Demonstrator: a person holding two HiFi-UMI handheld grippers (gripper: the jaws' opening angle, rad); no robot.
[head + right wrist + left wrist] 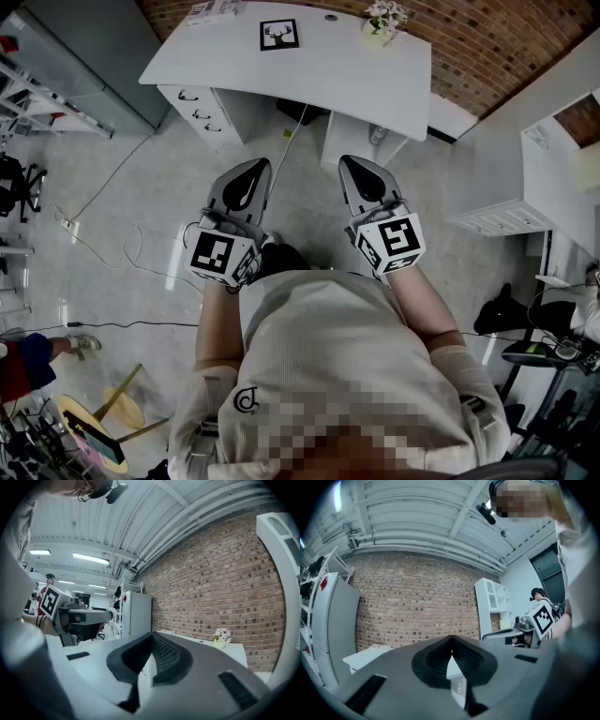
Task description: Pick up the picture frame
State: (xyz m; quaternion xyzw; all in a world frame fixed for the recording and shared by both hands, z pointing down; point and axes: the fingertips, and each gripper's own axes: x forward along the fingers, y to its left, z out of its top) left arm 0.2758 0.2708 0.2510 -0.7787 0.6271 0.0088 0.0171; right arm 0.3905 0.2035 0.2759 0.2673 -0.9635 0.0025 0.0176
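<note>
So, from where I'm standing nothing has been grabbed yet. On the left, the person's left gripper [255, 171], a grey two-jaw tool with a black-and-white marker cube at its back, is held level out in front of the belly. Its jaws are pressed together with nothing between them, and its own view shows only brick wall past the tips. My guess is that's a carry pose, with the tools parked shut and level while the person lines up on the desk.

The small black-framed picture with a deer head on white [279, 35] is on the curved white desk [375, 84], near the back edge. It looks like it's lying face up, though I can't swear it isn't propped. It's well apart from both tools, across a stretch of bare floor. It sits roughly ahead of the gap between them and closer to the left gripper's line, so I'd say that one is the more natural pick.

Moving right, the matching right gripper [352, 164] is also level, jaws closed on nothing. Further right on the desk is a little pot of pale flowers [382, 21], well clear of the frame, so it shouldn't get in the way.
</note>
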